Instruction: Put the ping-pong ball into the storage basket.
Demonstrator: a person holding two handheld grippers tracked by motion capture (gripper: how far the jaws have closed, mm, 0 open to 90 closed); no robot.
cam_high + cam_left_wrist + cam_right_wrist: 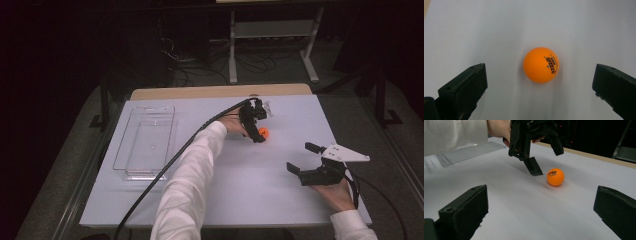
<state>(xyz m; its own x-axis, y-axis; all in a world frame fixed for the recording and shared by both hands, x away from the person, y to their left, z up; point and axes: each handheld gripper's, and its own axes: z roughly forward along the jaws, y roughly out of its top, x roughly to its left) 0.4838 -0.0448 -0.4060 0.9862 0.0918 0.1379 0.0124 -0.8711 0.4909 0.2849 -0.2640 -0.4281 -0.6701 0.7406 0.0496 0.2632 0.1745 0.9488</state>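
A table (150,93) with a light wooden top carries a white sheet (250,185) that covers nearly all of it, leaving a bare wooden strip along the far edge. On the sheet, toward its left side, lies a clear plastic tray (145,141), long and rectangular, lengthwise front to back. Well apart from it, right of centre toward the far edge, an orange table-tennis ball (263,132) with dark printed lettering rests on the sheet.

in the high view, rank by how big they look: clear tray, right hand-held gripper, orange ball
1. Clear tray, largest.
2. Right hand-held gripper, though it sits nearer the camera, which enlarges it.
3. Orange ball, clearly smallest.
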